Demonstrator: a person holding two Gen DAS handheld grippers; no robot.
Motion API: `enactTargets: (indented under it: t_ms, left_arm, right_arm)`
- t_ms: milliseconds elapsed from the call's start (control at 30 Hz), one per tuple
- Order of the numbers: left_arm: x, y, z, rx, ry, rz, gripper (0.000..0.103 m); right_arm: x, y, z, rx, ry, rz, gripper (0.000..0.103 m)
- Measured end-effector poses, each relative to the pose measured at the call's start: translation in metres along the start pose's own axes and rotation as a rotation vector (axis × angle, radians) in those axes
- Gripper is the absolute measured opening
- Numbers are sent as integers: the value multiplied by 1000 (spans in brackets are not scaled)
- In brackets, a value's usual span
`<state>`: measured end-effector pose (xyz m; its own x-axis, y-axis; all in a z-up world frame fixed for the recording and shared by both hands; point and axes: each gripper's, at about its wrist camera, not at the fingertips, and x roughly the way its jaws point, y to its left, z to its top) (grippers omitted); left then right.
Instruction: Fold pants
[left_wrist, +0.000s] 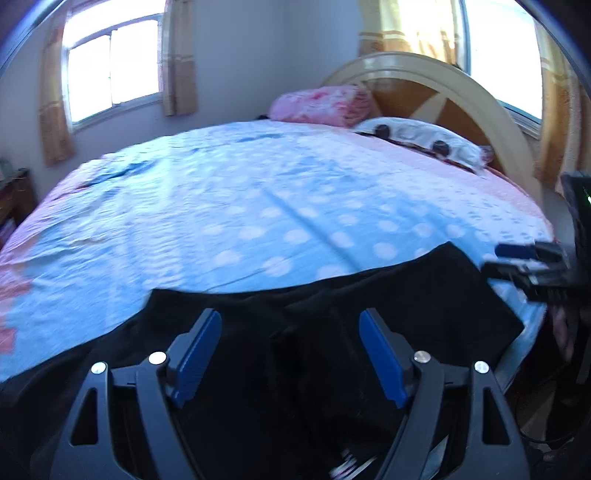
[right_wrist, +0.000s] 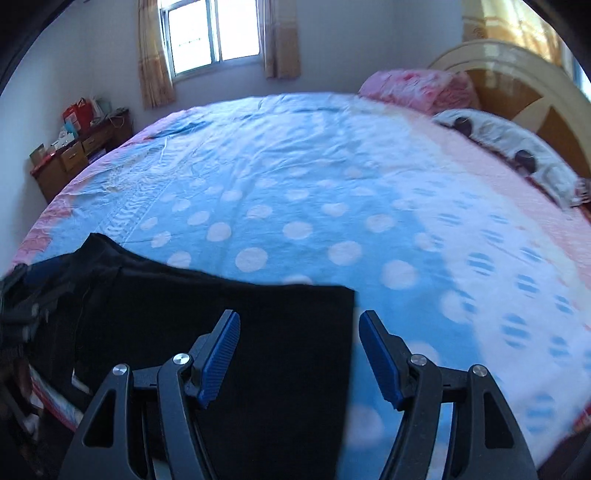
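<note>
Bedspread (left_wrist: 258, 192) beneath; both tongs (left_wrist: 290, 321) (right_wrist: 299, 321) tilt down, agape, over black pants (right_wrist: 258, 332).

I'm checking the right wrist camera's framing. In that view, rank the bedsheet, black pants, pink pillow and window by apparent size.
1. Bedsheet
2. Black pants, inflated by nearness to the camera
3. Pink pillow and window: too alike to rank

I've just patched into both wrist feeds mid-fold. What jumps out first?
The black pants lie flat along the near edge of the bed, dark against the blue polka-dot sheet. Both the left gripper and the right gripper hang open over the cloth, gripping nothing. At the head sit a pink pillow and a white one.
</note>
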<state>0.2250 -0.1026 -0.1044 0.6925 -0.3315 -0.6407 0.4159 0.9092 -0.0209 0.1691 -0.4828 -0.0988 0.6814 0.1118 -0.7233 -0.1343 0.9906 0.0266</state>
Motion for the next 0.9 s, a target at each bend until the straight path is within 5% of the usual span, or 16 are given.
enactTargets:
  t_ms: [133, 200, 267, 367, 667, 733, 800, 833, 900]
  left_arm:
    - [45, -5, 5, 11, 89, -44, 36]
    - [60, -2, 0, 0, 126, -17, 30]
    - [61, 0, -3, -10, 117, -22, 30]
    - [56, -2, -7, -6, 111, -18, 30]
    - [23, 5, -24, -70, 53, 25, 38]
    - [1, 9, -27, -79, 4, 61, 65]
    - [-20, 19, -32, -95, -45, 110, 78]
    - [-28, 25, -34, -104, -57, 123, 78]
    - [-43, 40, -40, -131, -62, 159, 78]
  right_arm:
    - [-16, -12, -24, 25, 25, -20, 68]
    - [-22, -11, -34, 16, 27, -11, 61]
    - [-22, -6, -41, 0, 55, 20, 36]
    - [-9, 2, -57, -12, 140, 83, 29]
    - [0, 20, -62, -160, 176, -15, 28]
    - [-13, 21, -46, -129, 126, -1, 29]
    - [-21, 26, -31, -114, 66, 36, 36]
    - [-21, 32, -24, -126, 52, 60, 45]
    - [-12, 49, -11, -161, 52, 107, 46]
